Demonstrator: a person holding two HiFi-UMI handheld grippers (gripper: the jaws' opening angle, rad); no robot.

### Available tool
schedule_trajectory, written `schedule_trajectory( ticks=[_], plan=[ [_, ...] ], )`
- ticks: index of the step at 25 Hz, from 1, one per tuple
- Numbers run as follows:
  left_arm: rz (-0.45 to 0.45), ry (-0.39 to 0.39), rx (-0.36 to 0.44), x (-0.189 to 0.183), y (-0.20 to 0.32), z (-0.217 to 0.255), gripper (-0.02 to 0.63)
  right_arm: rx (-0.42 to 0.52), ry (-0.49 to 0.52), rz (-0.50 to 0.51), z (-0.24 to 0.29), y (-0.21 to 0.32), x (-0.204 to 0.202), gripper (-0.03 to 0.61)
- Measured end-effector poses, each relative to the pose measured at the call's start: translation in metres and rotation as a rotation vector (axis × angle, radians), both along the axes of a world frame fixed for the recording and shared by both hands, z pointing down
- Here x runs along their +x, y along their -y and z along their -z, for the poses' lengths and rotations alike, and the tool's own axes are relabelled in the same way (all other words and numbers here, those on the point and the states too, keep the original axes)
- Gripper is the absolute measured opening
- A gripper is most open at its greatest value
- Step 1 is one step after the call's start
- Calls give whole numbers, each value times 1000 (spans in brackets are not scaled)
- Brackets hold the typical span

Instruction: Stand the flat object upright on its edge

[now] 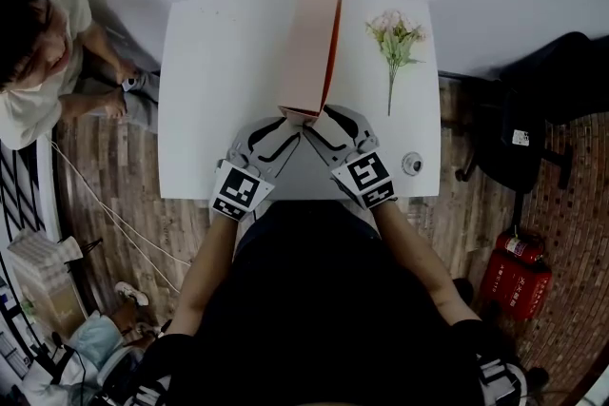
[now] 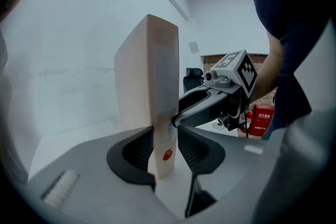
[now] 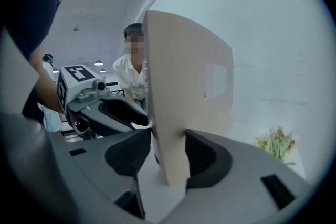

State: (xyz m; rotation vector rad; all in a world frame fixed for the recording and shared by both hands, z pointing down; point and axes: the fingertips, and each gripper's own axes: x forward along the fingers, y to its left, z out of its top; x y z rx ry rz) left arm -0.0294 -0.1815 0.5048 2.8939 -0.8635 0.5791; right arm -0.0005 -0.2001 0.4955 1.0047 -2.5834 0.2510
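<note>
A flat pale pink box (image 1: 309, 43) with an orange inner edge stands upright on its long narrow edge on the white table (image 1: 209, 90), running away from me. Both grippers meet at its near end. My left gripper (image 1: 285, 124) comes in from the near left, and in the left gripper view its pads press both faces of the box (image 2: 149, 86) low down, at the left gripper (image 2: 166, 147). My right gripper (image 1: 319, 121) comes in from the near right. The box (image 3: 184, 86) stands between the jaws of the right gripper (image 3: 169, 152), which sit wide and close beside its faces.
A small bunch of pale flowers (image 1: 395, 43) lies on the table's right part, and a small round object (image 1: 411, 164) sits near its front right corner. A person (image 1: 38, 62) sits on the floor at the left. A dark chair (image 1: 533, 128) and a red fire extinguisher (image 1: 514, 276) are at the right.
</note>
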Motion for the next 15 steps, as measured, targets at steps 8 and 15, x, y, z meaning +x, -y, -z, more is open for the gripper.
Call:
schedule_trajectory(
  ticks=[8, 15],
  plan=[
    [45, -5, 11, -5, 25, 1, 163, -2, 3, -12, 0, 8, 0, 207],
    [68, -27, 9, 10, 58, 2, 152, -2, -17, 44, -1, 40, 11, 190]
  ],
)
